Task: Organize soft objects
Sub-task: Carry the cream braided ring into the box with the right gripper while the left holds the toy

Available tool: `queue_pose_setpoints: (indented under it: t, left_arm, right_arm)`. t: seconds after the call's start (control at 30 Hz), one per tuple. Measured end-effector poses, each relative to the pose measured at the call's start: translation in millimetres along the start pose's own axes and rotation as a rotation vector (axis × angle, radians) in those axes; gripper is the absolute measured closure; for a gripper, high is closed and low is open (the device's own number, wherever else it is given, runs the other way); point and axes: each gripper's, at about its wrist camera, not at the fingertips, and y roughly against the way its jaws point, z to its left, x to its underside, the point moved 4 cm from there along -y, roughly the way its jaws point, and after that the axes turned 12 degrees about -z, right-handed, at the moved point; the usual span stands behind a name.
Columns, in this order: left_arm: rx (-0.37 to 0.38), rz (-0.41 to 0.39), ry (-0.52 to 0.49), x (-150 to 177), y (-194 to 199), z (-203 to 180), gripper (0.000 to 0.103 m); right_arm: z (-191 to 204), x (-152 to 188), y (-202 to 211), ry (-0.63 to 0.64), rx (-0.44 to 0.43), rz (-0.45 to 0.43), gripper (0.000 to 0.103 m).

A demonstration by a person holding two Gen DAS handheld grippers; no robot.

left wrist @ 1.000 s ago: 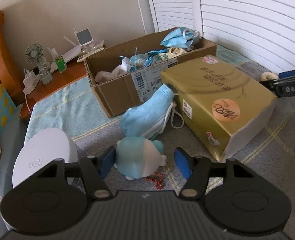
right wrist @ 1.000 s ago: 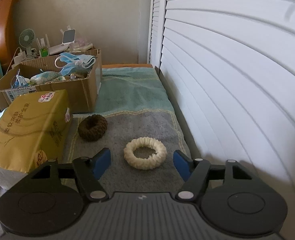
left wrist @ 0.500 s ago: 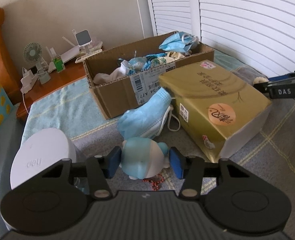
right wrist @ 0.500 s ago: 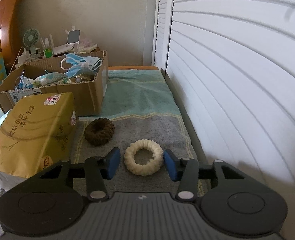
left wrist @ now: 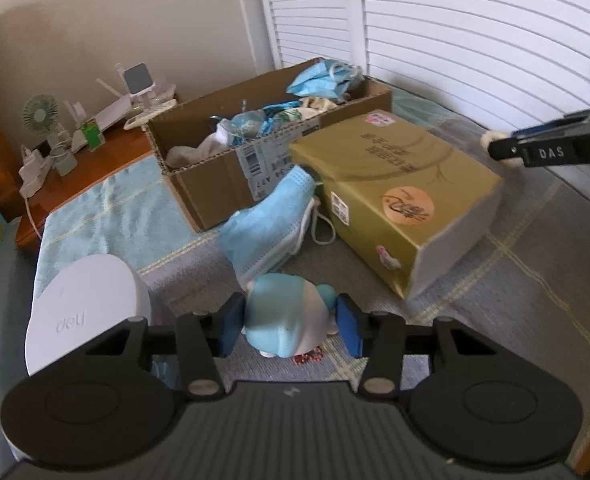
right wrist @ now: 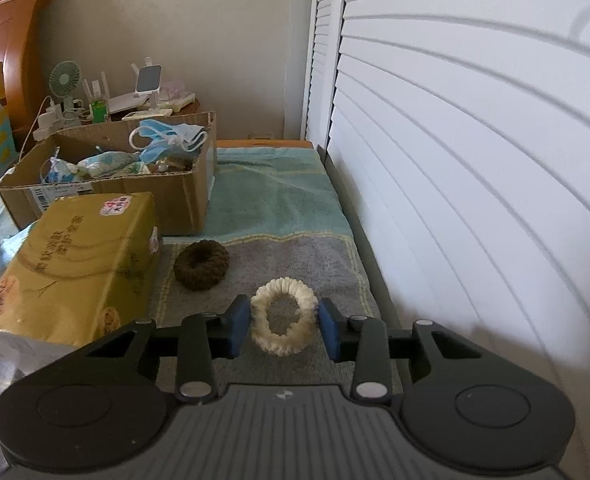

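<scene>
**Here, two grippers close on soft things on a blanket-covered bed**

Here, at the far left of the left wrist view, a white rounded container (left wrist: 87,308) stands on the blanket (left wrist: 515,280). Just right of it, the left gripper (left wrist: 291,322) is closing its blue pads on a small blue-and-white plush toy (left wrist: 283,316), which sits squeezed between them. Beyond the toy lies a blue face mask (left wrist: 271,216), touching an open cardboard box (left wrist: 215,184) of soft items. To the right, a gold tissue pack (left wrist: 395,184) rests against the mask.

In the right wrist view, the same gold pack sits at left, the cardboard box behind it. A dark brown scrunchie (right wrist: 201,266) lies just beside the pack. Further right, the right gripper (right wrist: 283,326) is closing on a cream scrunchie (right wrist: 283,320), both pads pressing its sides into an oval. White louvered shutters (right wrist: 475,160) fill the right side.
</scene>
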Motion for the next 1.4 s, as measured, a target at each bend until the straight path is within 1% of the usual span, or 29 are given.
queue_pose_setpoints:
  t: [0.23,0.33,0.43,0.63,0.77,0.97,1.1,1.4]
  left_arm:
    - [0.096,0.028,-0.013,1,13,-2,0.055]
    - [0.128,0.028,-0.006,-1,19,-2,0.055]
    - [0.163,0.018,0.021,-5,26,1,0.055]
    - [0.193,-0.020,0.059,-13,39,6,0.055]
    - [0.204,-0.043,0.065,-15,44,6,0.055]
    - [0.215,-0.050,0.067,-12,47,6,0.055]
    - [0.224,-0.049,0.067,-11,48,8,0.055]
    - [0.211,-0.050,0.091,-10,44,19,0.055]
  right_arm:
    - [8,-1,21,-0.002,-0.057,0.016,0.061]
    - [14,-5,34,0.003,-0.085,0.007,0.061]
    - [19,-13,46,0.001,-0.124,-0.012,0.061]
    - [39,-36,62,0.014,-0.226,-0.046,0.061]
    - [57,-48,63,0.045,-0.285,-0.051,0.061]
    - [87,-69,47,0.126,-0.328,-0.063,0.061]
    - [104,-81,26,0.170,-0.352,-0.048,0.061]
    - [131,-114,-27,0.238,-0.373,-0.023,0.061]
